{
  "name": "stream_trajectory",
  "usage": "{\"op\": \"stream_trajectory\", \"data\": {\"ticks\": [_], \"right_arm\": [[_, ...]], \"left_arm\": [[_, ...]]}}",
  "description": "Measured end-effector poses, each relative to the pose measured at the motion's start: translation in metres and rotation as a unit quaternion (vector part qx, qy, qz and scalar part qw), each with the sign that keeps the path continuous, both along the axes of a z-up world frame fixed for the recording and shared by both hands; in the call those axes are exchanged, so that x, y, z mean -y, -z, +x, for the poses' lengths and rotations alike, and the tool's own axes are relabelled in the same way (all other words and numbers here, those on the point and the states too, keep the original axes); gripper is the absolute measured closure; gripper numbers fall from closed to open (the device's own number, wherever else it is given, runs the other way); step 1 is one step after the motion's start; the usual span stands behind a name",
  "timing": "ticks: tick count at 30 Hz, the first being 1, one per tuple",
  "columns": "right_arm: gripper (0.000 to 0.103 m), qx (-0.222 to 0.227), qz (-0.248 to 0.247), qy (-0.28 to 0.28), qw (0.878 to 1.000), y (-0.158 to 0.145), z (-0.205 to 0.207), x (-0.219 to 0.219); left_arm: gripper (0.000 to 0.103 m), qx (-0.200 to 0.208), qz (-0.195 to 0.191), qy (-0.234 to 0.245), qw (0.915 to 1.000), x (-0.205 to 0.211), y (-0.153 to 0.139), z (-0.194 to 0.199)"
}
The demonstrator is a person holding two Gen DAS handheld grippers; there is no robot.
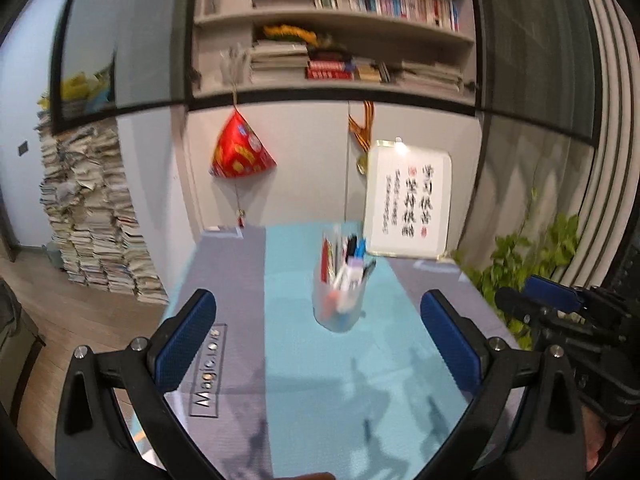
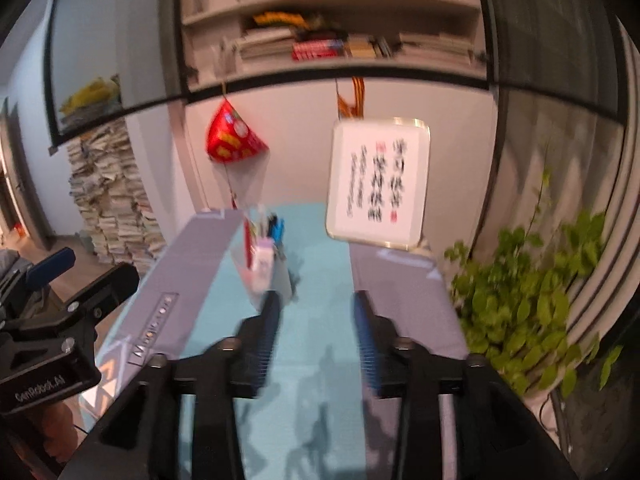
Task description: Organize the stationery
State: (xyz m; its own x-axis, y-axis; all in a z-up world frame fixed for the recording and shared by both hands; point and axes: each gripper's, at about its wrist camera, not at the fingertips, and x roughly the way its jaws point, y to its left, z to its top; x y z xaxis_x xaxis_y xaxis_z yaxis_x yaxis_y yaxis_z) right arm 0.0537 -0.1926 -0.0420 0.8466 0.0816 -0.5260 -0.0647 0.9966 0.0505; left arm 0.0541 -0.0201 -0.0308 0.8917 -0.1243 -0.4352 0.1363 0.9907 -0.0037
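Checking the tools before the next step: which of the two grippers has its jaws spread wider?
The left gripper: its blue pads stand far apart, framing the pen cup. The right gripper shows a much narrower gap. Neither holds anything.

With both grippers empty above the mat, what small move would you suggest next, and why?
Probably pull both back: the pen holder stands upright, full of pens, nothing loose shows on the mat, and left gripper and right gripper hold nothing.
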Motion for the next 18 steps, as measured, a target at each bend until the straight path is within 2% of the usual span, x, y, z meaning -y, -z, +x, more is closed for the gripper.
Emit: {"op": "stream_trajectory", "data": {"ticks": [6,8,18], "right_arm": [[0.056,0.061,0.002,-0.009,0.998,-0.037,-0.029,-0.004],[0.052,0.074,0.003,-0.005,0.997,-0.042,-0.036,-0.004],[0.049,0.077,0.012,-0.010,0.997,-0.041,-0.049,-0.007]], "left_arm": [[0.001,0.044,-0.007,-0.009,0.9990,-0.002,-0.034,-0.025],[0.001,0.054,-0.011,-0.017,0.9983,-0.004,-0.040,-0.032],[0.001,0.063,-0.015,-0.018,0.9978,-0.006,-0.044,-0.054]]}}
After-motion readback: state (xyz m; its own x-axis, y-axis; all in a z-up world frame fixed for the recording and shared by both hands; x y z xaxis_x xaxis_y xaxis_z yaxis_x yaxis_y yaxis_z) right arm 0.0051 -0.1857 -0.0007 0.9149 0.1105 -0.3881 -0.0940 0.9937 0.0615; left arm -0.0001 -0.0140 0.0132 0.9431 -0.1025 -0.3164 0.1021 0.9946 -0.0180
